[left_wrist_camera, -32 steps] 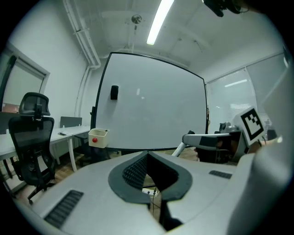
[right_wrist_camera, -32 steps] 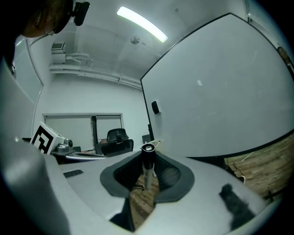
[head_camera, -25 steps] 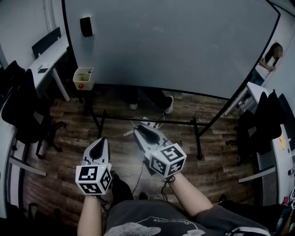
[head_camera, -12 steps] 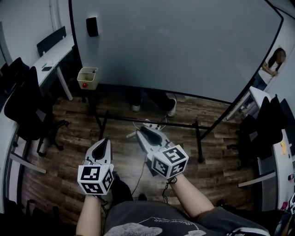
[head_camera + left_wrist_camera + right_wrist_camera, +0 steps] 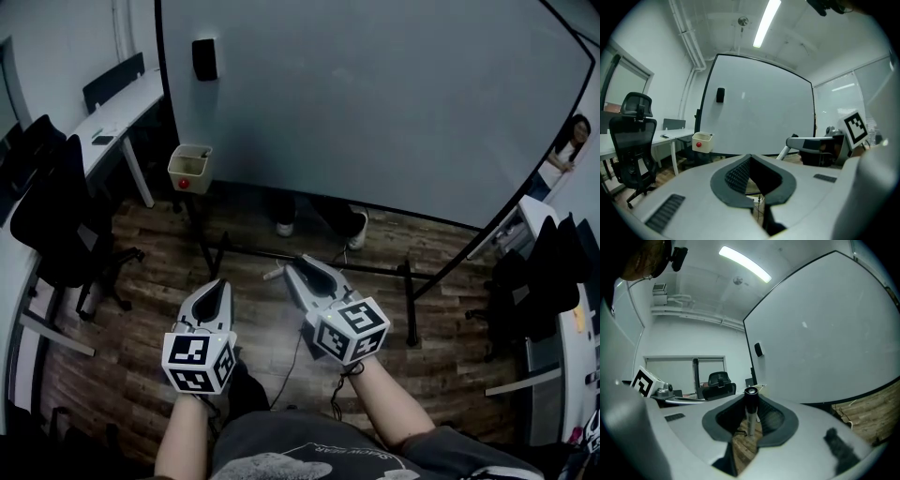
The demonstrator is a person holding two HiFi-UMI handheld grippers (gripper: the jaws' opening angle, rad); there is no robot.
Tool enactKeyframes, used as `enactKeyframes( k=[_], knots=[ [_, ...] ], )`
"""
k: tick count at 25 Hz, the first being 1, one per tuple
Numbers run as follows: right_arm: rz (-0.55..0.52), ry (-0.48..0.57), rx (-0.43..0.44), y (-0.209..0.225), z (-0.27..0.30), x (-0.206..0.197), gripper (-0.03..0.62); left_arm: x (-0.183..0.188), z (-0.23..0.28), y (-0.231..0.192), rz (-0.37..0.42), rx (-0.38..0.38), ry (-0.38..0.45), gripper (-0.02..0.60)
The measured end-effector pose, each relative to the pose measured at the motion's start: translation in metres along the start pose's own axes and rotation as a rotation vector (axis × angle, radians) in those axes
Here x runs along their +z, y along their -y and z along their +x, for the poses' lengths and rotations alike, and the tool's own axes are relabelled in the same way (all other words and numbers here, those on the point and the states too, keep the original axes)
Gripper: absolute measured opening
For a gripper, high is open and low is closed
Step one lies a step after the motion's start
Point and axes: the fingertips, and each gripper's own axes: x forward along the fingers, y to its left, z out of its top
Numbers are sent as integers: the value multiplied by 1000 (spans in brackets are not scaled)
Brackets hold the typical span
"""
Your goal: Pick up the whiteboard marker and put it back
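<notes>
Black-capped marker (image 5: 750,411) clamped crosswise in right gripper (image 5: 302,265); left gripper (image 5: 221,284) closed, empty; carrying step, prob; nxt: reach cream tray (image 5: 200,173) by whiteboard's (image 5: 375,94) lower-left corner

Whiteboard (image 5: 375,103) smooth, faintly glossy. Floor (image 5: 150,281) laid in worn wood planks. Right gripper (image 5: 296,264) shelled in smooth grey plastic; pads (image 5: 769,418) ribbed, matt, dark. Whiteboard marker (image 5: 750,411) capped in glossy black.

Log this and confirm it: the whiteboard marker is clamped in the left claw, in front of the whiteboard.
Wrong claw. The whiteboard marker is clamped in the right claw, in front of the whiteboard. The right gripper view shows it standing upright between that claw's jaws. In the left gripper view, the left claw has nothing between its jaws.
</notes>
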Motion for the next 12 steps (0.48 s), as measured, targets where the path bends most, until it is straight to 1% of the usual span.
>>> enactKeyframes(
  k=[6,12],
  knots=[
    [-8,12,-8,13,41,14,87,11,34,-33,-2,-9,-1,14],
    [-19,38,-9,27,93,35,87,31,74,-73,-8,-8,21,13]
  ],
)
